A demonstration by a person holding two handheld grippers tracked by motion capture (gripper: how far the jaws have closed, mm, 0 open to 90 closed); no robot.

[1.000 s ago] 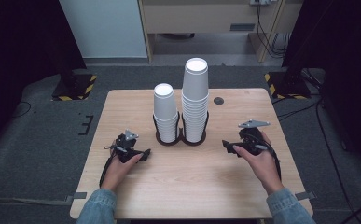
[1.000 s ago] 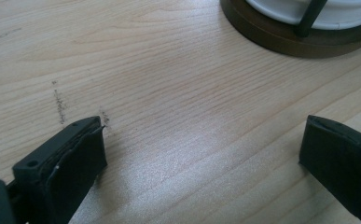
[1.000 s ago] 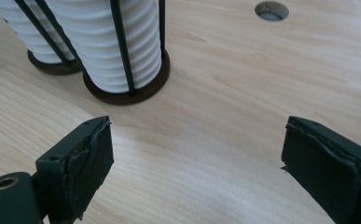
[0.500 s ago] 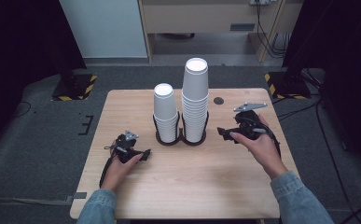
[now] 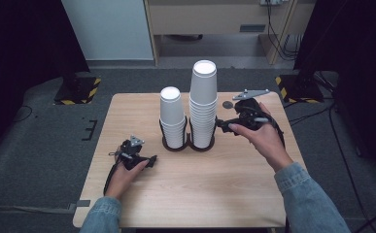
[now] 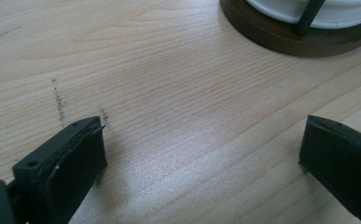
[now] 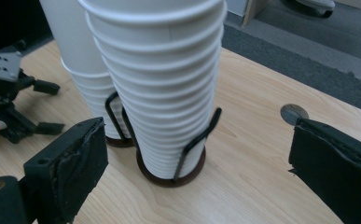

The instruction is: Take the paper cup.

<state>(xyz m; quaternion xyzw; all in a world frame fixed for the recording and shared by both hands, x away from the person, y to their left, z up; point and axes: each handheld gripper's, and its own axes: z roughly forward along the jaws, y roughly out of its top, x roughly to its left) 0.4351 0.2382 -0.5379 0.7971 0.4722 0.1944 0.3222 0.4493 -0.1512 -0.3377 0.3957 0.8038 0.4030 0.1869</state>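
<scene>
Right tongs (image 5: 220, 124) advanced to taller cups (image 5: 203, 104), gaping empty; left tongs (image 5: 152, 160) gape, wooden table (image 5: 195, 194)

Cut off and too small to tell

The tall stack of white paper cups (image 7: 164, 79) loses its top at the right gripper view's upper edge; the small dark round disc (image 5: 228, 104) on the table is too small to identify.

cup stacks (image 5: 204, 104): 2 | hand-held grippers (image 5: 219, 125): 2 | table (image 5: 190, 194): 1

Paper, wood and wire in front of me

My white paper cups (image 7: 164, 84) look smooth and matt; the table (image 6: 169, 93) is pale grained wood; the holder (image 7: 192, 140) is dark wire.
</scene>
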